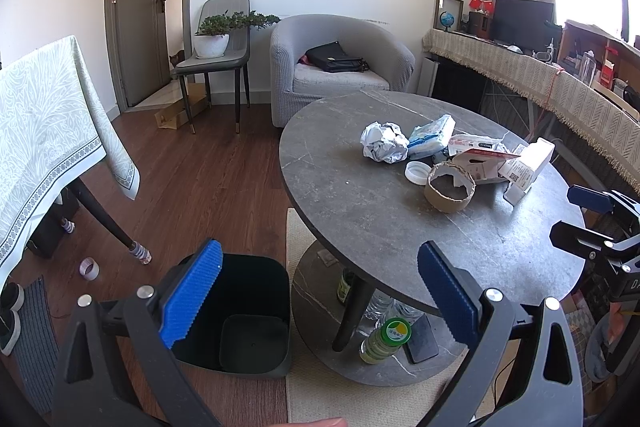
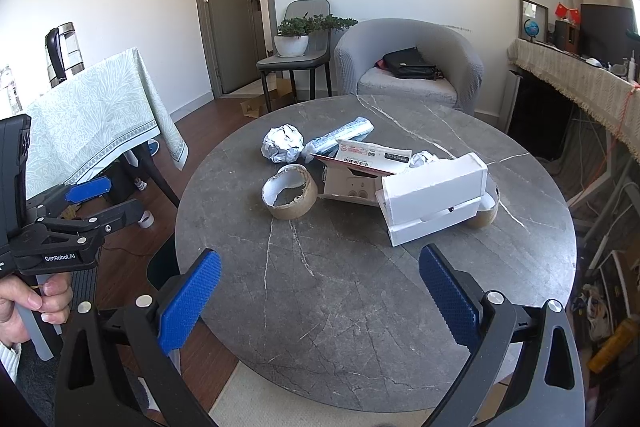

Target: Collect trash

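Observation:
Trash lies on the round grey table (image 1: 360, 211) (image 2: 360, 287): a crumpled paper ball (image 1: 382, 141) (image 2: 282, 143), a blue-white plastic pack (image 1: 432, 137) (image 2: 340, 137), a cardboard tape ring (image 1: 450, 187) (image 2: 290, 197), a white lid (image 1: 416, 171), a torn red-white carton (image 1: 480, 163) (image 2: 360, 171) and a white box (image 2: 436, 197) (image 1: 528, 159). A black bin (image 1: 248, 315) stands on the floor left of the table, and it looks empty. My left gripper (image 1: 320, 299) is open above the bin and table edge. My right gripper (image 2: 320, 303) is open over the table's near side, holding nothing.
A grey armchair (image 1: 340, 67) with a black bag stands behind the table. A chair with a potted plant (image 1: 216, 39) is by the door. A cloth-covered table (image 1: 48, 131) is at left. Bottles (image 1: 386, 341) sit on the lower shelf. A long sideboard (image 1: 540, 79) runs along the right.

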### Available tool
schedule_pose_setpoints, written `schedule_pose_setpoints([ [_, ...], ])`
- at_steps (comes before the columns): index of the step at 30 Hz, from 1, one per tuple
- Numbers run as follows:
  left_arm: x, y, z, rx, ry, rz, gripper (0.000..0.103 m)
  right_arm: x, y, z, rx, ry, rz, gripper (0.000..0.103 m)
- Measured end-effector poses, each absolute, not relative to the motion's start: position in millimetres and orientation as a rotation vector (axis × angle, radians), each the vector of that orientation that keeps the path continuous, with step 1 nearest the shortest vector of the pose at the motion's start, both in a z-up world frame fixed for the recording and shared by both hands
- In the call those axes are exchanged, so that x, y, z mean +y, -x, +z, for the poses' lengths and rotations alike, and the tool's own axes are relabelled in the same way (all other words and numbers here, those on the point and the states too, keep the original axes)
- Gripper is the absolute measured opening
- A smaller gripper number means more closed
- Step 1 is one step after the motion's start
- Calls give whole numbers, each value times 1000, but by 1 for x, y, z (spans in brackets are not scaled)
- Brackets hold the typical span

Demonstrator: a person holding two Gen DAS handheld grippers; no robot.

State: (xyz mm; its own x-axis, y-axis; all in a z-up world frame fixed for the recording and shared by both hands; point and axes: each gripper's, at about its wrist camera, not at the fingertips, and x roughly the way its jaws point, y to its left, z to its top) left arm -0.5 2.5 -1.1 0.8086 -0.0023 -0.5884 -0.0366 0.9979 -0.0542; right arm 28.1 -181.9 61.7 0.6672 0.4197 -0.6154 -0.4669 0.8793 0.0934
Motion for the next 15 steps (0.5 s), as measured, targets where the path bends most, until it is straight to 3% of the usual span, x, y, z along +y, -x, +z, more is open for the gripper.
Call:
schedule_pose_setpoints([
  [15, 1, -1, 0, 628, 58, 24, 100, -184, -28, 63, 675, 71, 502, 100],
])
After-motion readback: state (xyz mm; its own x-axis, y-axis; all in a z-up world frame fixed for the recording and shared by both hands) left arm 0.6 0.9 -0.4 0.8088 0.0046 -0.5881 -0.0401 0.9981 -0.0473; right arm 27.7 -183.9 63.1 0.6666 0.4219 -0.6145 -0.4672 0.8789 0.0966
